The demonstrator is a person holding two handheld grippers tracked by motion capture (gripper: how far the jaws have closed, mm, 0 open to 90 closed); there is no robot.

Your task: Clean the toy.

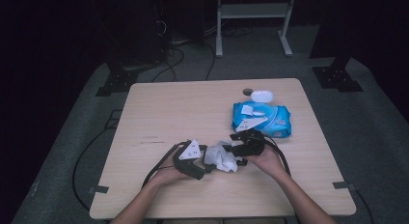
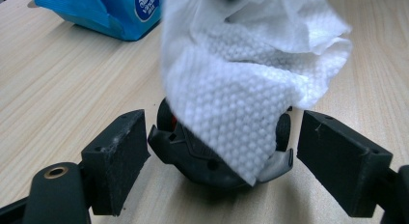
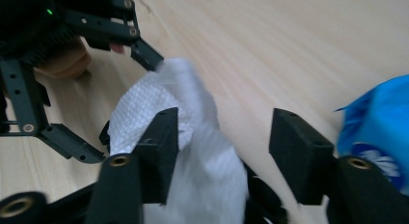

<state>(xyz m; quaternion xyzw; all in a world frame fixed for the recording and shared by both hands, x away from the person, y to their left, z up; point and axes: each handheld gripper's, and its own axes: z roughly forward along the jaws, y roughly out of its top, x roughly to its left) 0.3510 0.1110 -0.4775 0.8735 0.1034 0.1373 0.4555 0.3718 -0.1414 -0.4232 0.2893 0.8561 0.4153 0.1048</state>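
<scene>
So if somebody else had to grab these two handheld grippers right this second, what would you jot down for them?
Left gripper: jaws open, standing either side of a small dark object on the table, not clamped on it.
Right gripper: jaws open, the white wipe lying across its left jaw.
The wipe is draped over the dark object, between the two grippers.
The blue wipe pack sits at the far right of the table, its flap open.
Done: a wipe is out and lies on the object.
Left, probably: steady the object with the left gripper and wipe it with the right.
</scene>
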